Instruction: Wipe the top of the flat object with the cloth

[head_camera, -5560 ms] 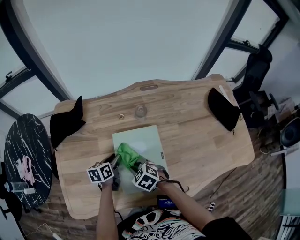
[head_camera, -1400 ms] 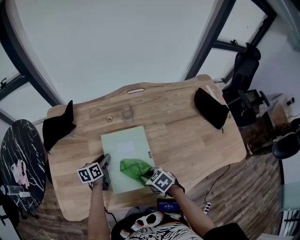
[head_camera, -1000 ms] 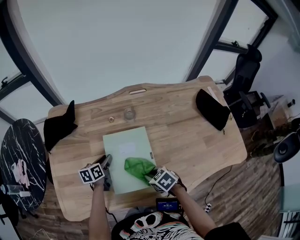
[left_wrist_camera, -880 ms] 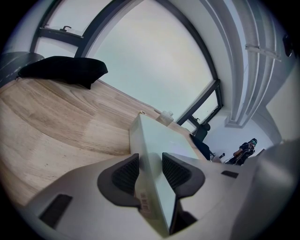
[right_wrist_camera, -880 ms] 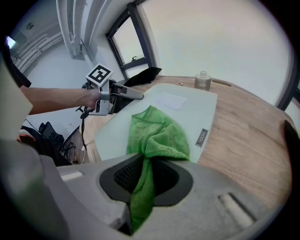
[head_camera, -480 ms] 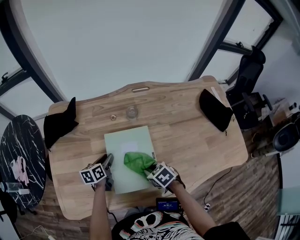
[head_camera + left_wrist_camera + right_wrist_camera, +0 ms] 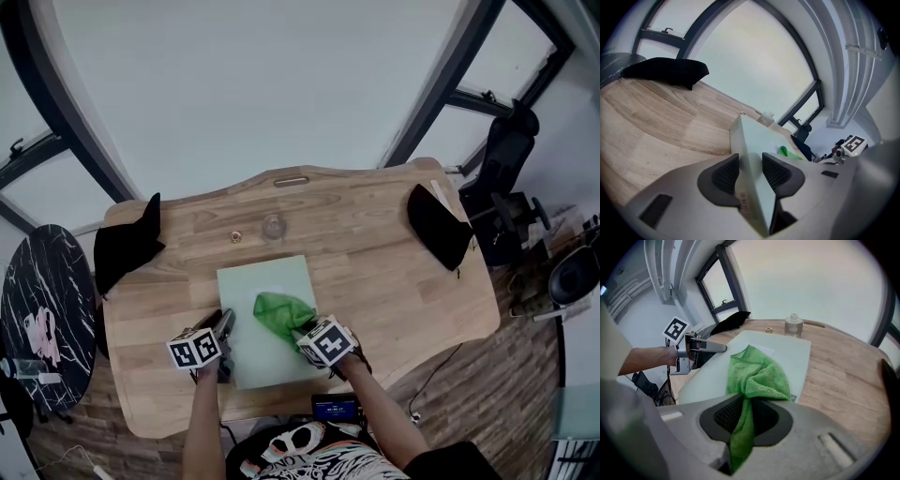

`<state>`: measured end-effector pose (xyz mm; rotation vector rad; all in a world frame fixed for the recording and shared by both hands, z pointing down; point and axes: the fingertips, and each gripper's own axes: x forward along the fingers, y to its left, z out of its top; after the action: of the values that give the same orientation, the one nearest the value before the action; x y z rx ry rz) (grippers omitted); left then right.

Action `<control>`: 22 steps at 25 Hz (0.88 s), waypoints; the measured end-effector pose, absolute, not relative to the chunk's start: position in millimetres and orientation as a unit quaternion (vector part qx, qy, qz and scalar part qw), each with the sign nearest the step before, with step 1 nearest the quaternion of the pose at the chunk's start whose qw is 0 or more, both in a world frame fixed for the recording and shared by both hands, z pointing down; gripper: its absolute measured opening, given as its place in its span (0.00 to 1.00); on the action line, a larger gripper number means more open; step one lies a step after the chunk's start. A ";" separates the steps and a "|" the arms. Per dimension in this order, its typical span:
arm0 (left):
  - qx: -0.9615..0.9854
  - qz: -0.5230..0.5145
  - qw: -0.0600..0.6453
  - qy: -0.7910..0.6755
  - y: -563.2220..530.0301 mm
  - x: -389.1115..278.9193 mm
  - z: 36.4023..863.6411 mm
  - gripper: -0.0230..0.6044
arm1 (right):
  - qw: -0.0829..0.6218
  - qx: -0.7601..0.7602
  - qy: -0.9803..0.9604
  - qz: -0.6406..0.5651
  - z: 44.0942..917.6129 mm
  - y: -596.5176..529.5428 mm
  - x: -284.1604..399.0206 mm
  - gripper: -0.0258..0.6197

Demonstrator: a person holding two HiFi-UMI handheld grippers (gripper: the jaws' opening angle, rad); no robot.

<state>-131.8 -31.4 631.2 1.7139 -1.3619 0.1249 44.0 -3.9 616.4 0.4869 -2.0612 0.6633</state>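
Note:
A pale green flat board (image 7: 253, 291) lies on the wooden table (image 7: 394, 272). My left gripper (image 7: 224, 330) is shut on the board's near left edge (image 7: 746, 154), one pad on each face. A green cloth (image 7: 279, 313) rests bunched on the board's top, right of centre. My right gripper (image 7: 305, 337) is shut on the cloth's near end (image 7: 743, 427), and the rest of the cloth (image 7: 757, 373) spreads forward over the board (image 7: 787, 352). In the right gripper view the left gripper (image 7: 710, 348) shows at the board's far left edge.
A small clear jar (image 7: 273, 226) and a small brass ring (image 7: 235, 236) stand beyond the board. Black cushions sit at the table's left end (image 7: 127, 246) and right end (image 7: 439, 228). A round dark marble side table (image 7: 42, 319) is at the left, a black chair (image 7: 511, 141) at the right.
My right gripper has pushed the green cloth from the board's near part up toward its middle. My left gripper has kept its hold on the board's edge.

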 end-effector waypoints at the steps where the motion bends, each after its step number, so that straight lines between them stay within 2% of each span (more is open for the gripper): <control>1: 0.696 0.052 0.457 -0.552 -31.9 -131.3 631.0 0.28 | 0.443 0.199 -0.832 0.270 616.2 -7.8 43.9 0.13; 22: 0.700 0.044 0.464 -0.541 -31.0 -128.8 628.3 0.28 | 0.449 0.215 -0.831 0.249 614.5 -63.1 31.4 0.13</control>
<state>-128.8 -31.0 628.3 1.7196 -1.3295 0.1072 31.4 -63.1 614.5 0.5312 -2.0567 0.6150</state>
